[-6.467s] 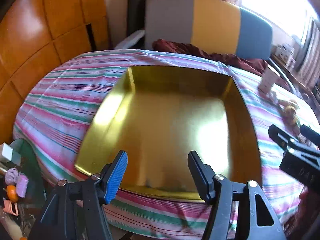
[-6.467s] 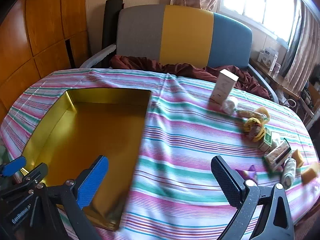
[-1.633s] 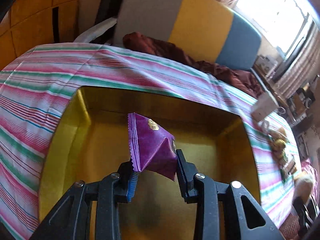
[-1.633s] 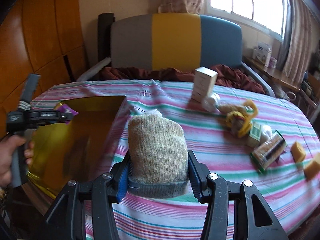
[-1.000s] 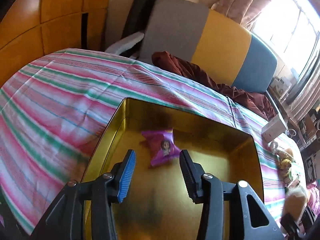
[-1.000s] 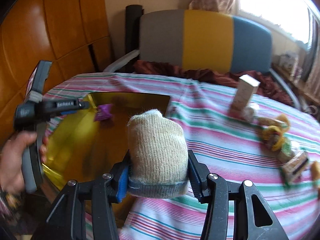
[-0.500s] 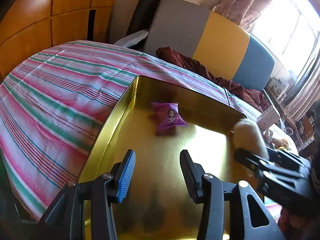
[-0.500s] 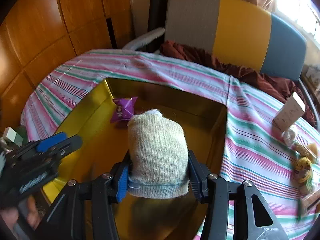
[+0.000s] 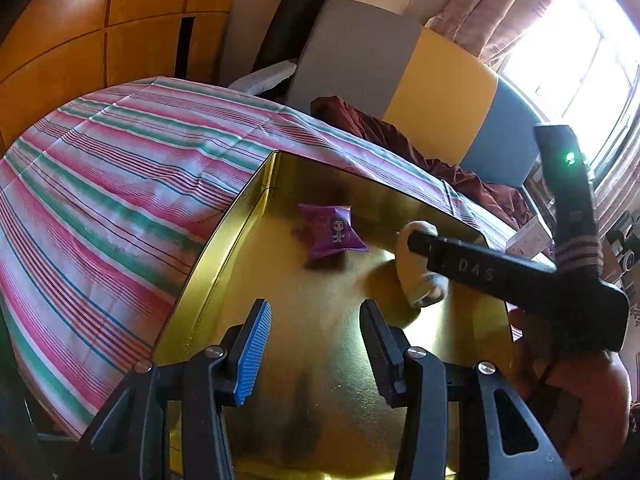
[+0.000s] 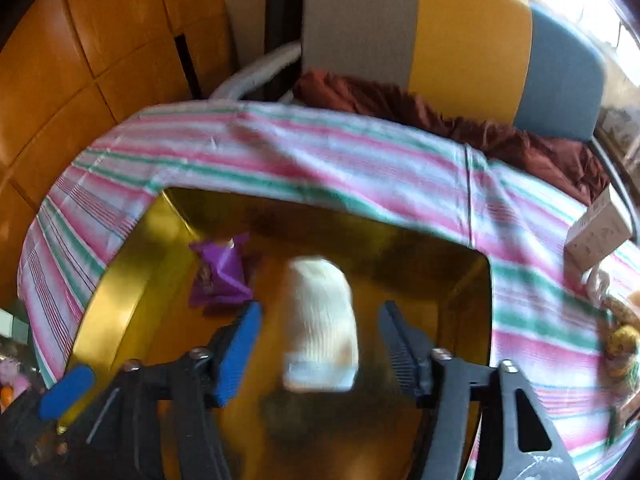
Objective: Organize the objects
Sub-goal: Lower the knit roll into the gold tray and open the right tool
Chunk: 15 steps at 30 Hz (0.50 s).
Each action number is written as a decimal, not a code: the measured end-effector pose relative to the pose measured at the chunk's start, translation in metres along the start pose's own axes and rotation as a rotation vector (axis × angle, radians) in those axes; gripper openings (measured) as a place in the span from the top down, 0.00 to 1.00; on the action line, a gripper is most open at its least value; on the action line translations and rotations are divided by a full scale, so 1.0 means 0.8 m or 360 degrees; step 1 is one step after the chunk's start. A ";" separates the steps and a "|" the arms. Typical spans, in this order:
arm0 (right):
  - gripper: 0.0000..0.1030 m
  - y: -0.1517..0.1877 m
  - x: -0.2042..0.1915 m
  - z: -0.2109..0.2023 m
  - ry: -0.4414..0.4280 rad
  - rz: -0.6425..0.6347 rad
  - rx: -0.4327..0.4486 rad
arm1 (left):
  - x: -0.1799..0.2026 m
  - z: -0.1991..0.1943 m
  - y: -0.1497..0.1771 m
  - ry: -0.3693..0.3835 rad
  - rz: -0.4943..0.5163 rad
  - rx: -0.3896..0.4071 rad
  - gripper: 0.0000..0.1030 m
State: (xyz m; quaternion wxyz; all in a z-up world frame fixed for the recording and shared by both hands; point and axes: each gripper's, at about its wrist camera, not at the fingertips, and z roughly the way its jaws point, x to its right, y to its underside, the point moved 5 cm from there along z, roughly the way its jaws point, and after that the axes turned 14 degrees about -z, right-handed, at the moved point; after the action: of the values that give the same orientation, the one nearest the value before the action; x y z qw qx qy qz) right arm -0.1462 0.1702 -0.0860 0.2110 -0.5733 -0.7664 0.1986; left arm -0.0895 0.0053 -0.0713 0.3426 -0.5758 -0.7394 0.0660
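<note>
A gold tray (image 9: 208,264) lies on the striped tablecloth (image 9: 100,200). In its far left part rests a purple snack packet (image 9: 334,230), also visible in the right wrist view (image 10: 220,276). A rolled cream sock (image 10: 320,320) sits blurred between the fingers of my right gripper (image 10: 320,308), over the tray floor. Those jaws are opening, with a gap on each side of the sock. From the left wrist view the sock (image 9: 416,276) peeks out behind the right gripper's black finger. My left gripper (image 9: 314,308) hangs open and empty over the tray's near part.
A white box (image 10: 596,236) and several small items (image 10: 620,340) lie on the cloth right of the tray. A grey, yellow and blue chair (image 10: 460,32) with a dark red cloth (image 10: 400,100) stands behind the table. A hand (image 9: 580,392) holds the right gripper.
The right gripper came over the tray from the right, lowered, and its jaws spread off the sock. The left gripper, having let go of the purple packet, has pulled back and held still.
</note>
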 end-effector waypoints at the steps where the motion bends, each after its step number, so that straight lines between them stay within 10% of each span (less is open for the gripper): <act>1: 0.29 -0.002 -0.001 -0.008 0.0015 -0.0021 0.0040 | 0.001 0.000 0.000 0.0002 0.0003 0.0001 0.55; 15: 0.21 0.039 0.027 -0.078 -0.0023 0.0082 0.0158 | 0.036 -0.007 0.025 0.0069 0.0110 -0.0026 0.55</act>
State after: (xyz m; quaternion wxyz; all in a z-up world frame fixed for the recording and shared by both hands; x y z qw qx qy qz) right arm -0.0926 0.2032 -0.0490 0.2284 -0.5801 -0.7422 0.2459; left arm -0.0728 0.0359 -0.0647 0.3515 -0.6050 -0.7120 0.0593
